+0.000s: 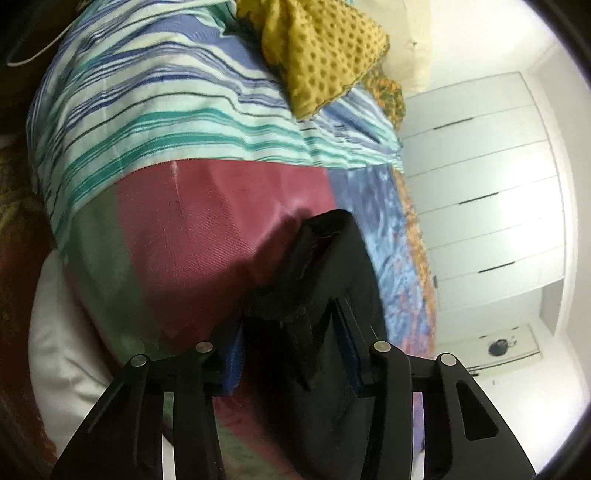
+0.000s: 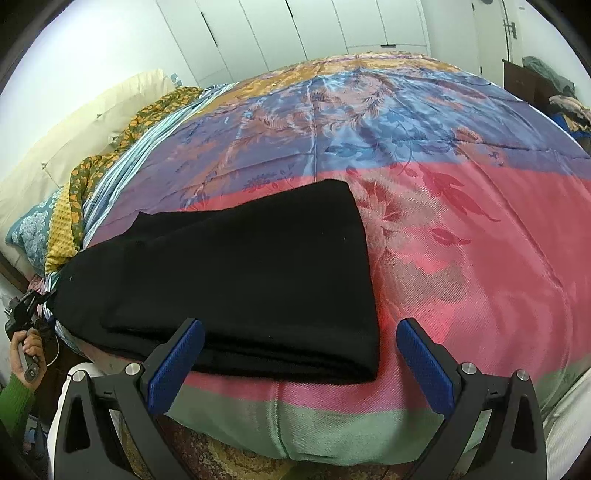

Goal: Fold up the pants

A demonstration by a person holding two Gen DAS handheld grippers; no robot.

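A bedroom with white cupboard doors [image 2: 295, 33] along the far wall holds a bed under a bright bedspread [image 2: 480, 229] banded in blue, pink and green. In the right wrist view, at the far left, a hand [image 2: 27, 354] in a green sleeve [image 2: 14, 398] grips the handle of the left gripper [image 2: 26, 306], which reaches to the end of the black pants [image 2: 229, 273]. Behind that end lie a cream pillow [image 2: 85, 122] and a yellow dotted cloth [image 2: 62, 229] beside a striped sheet [image 2: 110, 181].

The pants lie folded along their length in a flat stack on the pink band, running from the left edge of the bed toward the middle, with one long edge near the front side of the bed.

The right gripper [image 2: 301, 365] hovers over that front edge with its blue pads [image 2: 177, 362] spread wide. The near corner of the pants sits between them, but neither pad presses on the cloth.

The left wrist view shows the left gripper [image 1: 291, 350] with a thick bunch of black pants [image 1: 332, 280] filling the gap between its blue pads [image 1: 232, 365]; the pads pinch the fabric from both sides. Beyond it the striped sheet [image 1: 147, 110] and yellow dotted cloth [image 1: 321, 55] lie on the bed, with the cupboard doors [image 1: 480, 184] at the right.
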